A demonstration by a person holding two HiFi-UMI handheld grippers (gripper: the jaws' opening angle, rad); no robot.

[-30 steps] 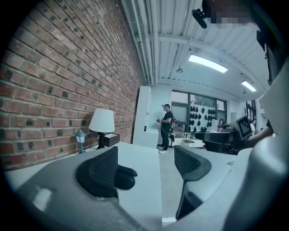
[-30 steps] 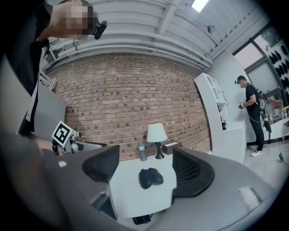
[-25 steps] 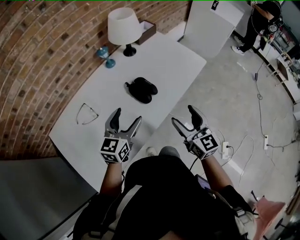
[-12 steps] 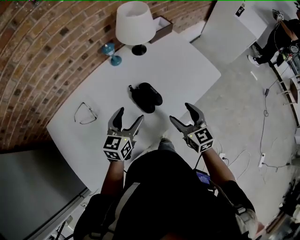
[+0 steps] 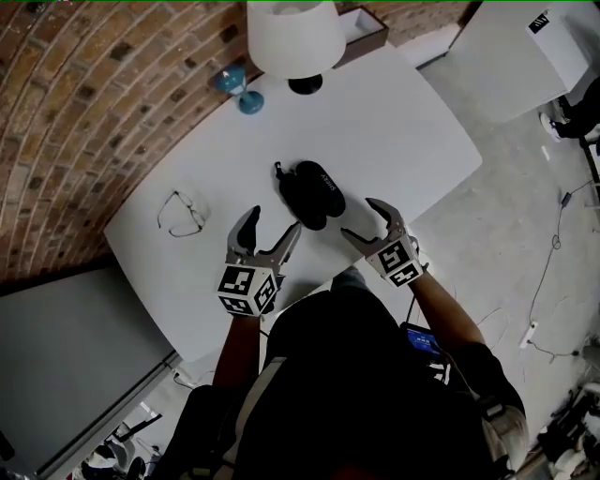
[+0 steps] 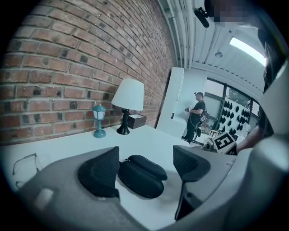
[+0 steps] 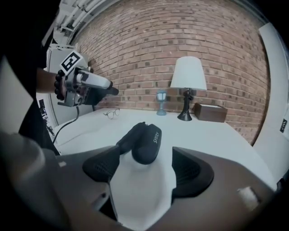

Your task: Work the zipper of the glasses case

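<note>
A black glasses case (image 5: 311, 193) lies unzipped on the white table (image 5: 394, 131), its two halves spread side by side. It also shows in the left gripper view as the case (image 6: 141, 176) and in the right gripper view as the case (image 7: 143, 141). My left gripper (image 5: 267, 232) hovers open just short of the case's near left side, nothing between its fingers. My right gripper (image 5: 364, 222) is open too, close to the case's near right side, empty. The left gripper (image 7: 86, 85) appears in the right gripper view.
A white lamp (image 5: 295, 42) with a black base, a small blue lantern (image 5: 240, 89) and a brown box (image 5: 361, 28) stand at the table's far end by the brick wall. A pair of glasses (image 5: 180, 213) lies left of the case. A person (image 6: 195, 115) stands in the background.
Both grippers have moved forward over the table toward the case, the right one from beyond the table's edge. The view has shifted with them.
</note>
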